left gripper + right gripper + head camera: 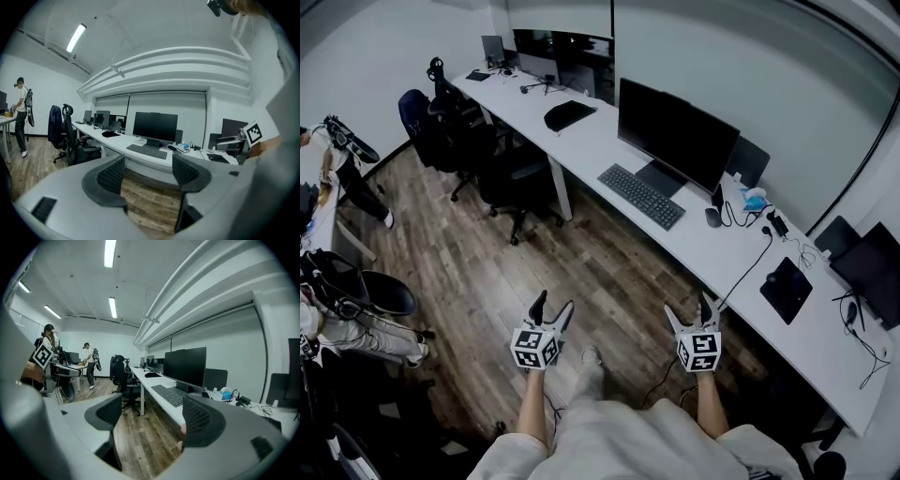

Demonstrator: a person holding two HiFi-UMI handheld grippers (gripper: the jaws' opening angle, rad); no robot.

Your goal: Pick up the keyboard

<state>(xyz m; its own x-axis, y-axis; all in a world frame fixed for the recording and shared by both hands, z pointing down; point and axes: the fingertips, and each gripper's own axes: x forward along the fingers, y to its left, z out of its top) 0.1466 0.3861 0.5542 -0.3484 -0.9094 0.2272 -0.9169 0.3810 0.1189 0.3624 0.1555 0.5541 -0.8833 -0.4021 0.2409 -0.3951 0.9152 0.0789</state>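
Keyboard (641, 196) lies on the white surface (598, 141) below the monitor (676, 131), its long axis running along the surface's near edge. Left tongs (553, 303) are spread and empty, well short of it. Right tongs (690, 309), also spread and empty, look slightly nearer.

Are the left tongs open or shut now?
Open: the left tongs stand wide apart and hold nothing; the wooden floor shows between them.

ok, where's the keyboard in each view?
Head view: keyboard upper centre, in front of the monitor.
Left gripper view: keyboard at centre, below the monitor.
Right gripper view: keyboard just right of centre.
Shared landmark: the large black monitor directly behind it.
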